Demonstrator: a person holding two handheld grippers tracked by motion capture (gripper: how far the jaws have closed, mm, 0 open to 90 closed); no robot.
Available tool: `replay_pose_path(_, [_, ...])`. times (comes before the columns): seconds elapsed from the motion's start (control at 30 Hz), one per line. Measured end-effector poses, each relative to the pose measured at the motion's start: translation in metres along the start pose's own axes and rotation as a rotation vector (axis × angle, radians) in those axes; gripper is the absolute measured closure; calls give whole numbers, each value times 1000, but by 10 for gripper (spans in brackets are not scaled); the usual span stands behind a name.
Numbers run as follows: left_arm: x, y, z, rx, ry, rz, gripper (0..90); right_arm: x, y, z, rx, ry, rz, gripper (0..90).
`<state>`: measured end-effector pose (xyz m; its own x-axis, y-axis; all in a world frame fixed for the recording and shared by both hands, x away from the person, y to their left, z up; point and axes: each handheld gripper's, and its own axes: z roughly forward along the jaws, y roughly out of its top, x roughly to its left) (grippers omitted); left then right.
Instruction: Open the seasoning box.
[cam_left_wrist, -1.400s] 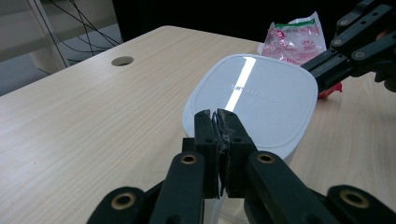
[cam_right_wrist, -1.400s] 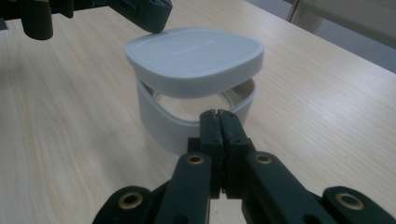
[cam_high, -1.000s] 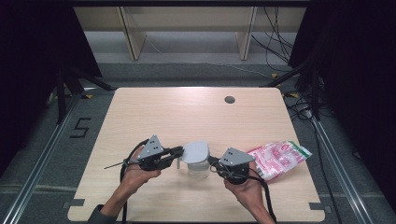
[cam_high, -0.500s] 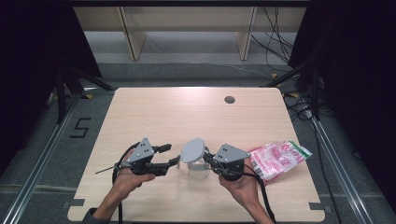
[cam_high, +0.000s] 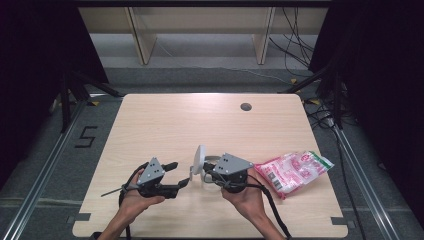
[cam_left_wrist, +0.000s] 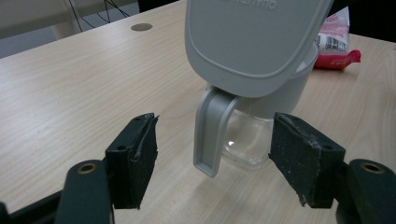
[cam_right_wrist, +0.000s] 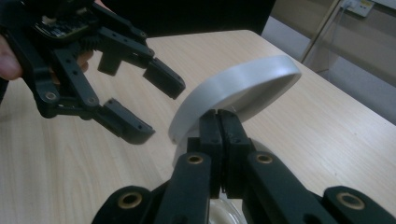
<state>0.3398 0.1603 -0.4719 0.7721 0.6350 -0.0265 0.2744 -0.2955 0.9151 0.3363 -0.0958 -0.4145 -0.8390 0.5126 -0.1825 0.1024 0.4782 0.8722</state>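
Bench of pale wood carries a small clear jug with a grey handle near its front edge, a pink packet lying to the jug's right. Hinged on the jug, the grey lid stands tipped up on edge, its rim pinched by the closed right claw; it looks light, stiff and smooth, so a firm edge grip suits it. Just left of the jug, the left claw has just been opening and stands wide, nothing pressed, with the handle beyond its pads the best hold for the likely brittle body.

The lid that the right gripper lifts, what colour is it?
The lid is plain light grey, seen best in the left gripper view.
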Motion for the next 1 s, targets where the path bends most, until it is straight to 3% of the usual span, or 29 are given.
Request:
replay_pose_path(0.3, [-2, -6, 1, 5, -4, -9, 303, -1, -1, -4, -6, -17, 28, 884])
replay_pose_path(0.43, [-2, -8, -2, -1, 4, -11, 294, -8, -5, -13, -15, -20, 23, 860])
replay_pose_path(0.53, [-3, -12, -2, -13, 4, -20, 293, -14, -16, -28, -5, -62, 49, 834])
replay_pose_path(0.57, [-4, -14, -2, -1, 9, -29, 290, -20, -29, -40, 5, -87, 76, 819])
replay_pose_path(0.73, [-6, -17, -1, 14, -2, -23, 280, -32, -48, -58, 9, -132, 137, 790])
replay_pose_path(0.77, [-6, -18, 0, 10, -12, -24, 271, -36, -57, -66, 19, -172, 157, 759])
replay_pose_path(0.8, [-7, -19, 0, 17, -11, -21, 268, -37, -62, -70, 24, -188, 194, 748])
replay_pose_path(0.87, [-9, -21, 0, 25, -17, -17, 267, -39, -67, -74, 25, -192, 205, 740])
replay_pose_path(1.0, [-11, -24, 2, 41, -32, -18, 263, -44, -84, -92, 34, -253, 275, 700])
